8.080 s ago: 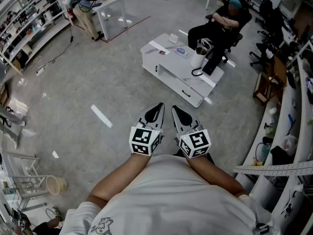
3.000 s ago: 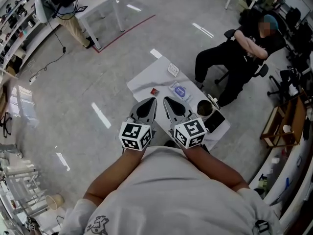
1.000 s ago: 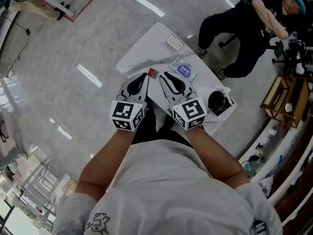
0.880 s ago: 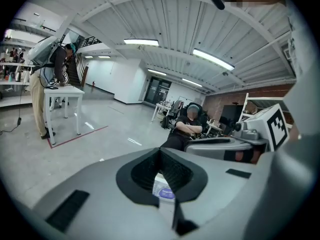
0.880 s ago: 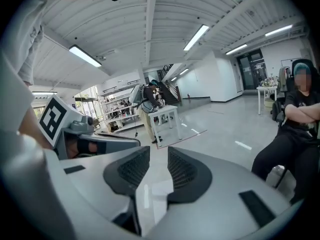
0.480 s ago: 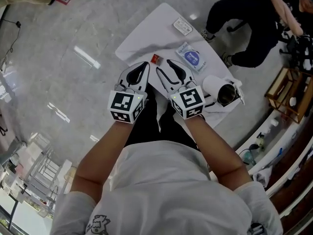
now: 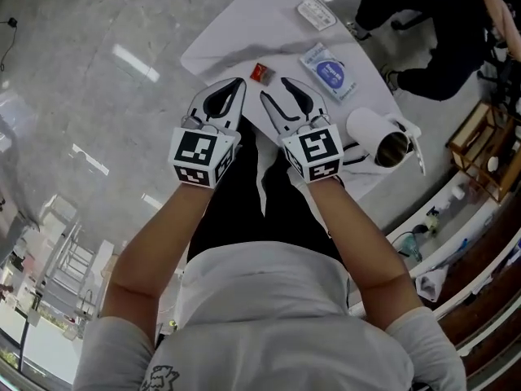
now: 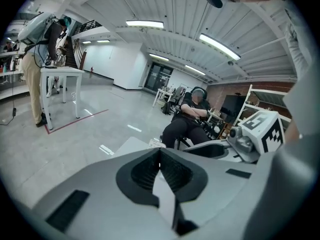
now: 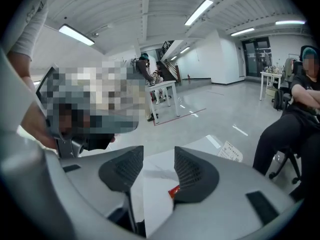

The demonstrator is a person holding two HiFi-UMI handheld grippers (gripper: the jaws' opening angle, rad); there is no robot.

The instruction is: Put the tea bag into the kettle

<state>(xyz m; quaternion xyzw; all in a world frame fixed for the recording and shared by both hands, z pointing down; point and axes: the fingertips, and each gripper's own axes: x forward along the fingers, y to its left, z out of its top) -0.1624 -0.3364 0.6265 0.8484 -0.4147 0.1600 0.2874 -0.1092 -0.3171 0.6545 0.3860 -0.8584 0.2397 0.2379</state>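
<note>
A small red tea bag (image 7: 261, 72) lies on the low white table (image 7: 236, 39), just beyond both grippers. The white kettle (image 7: 378, 137) stands at the table's right end, its dark mouth showing. My left gripper (image 7: 237, 82) is shut with nothing in it; its jaws meet in the left gripper view (image 8: 160, 152). My right gripper (image 7: 276, 89) is open and its jaws have just been opening, with nothing between them. In the right gripper view (image 9: 159, 156) the tea bag (image 9: 173, 191) peeks out beside the right jaw, on the table below.
A blue and white packet (image 7: 330, 73) and a white card (image 7: 313, 12) lie farther back on the table. A person in black (image 7: 440, 23) sits behind it. Grey floor lies to the left; shelves run along the right edge.
Both grippers have come down closer to the table and the tea bag. The right jaws have spread apart. The left jaws stay shut.
</note>
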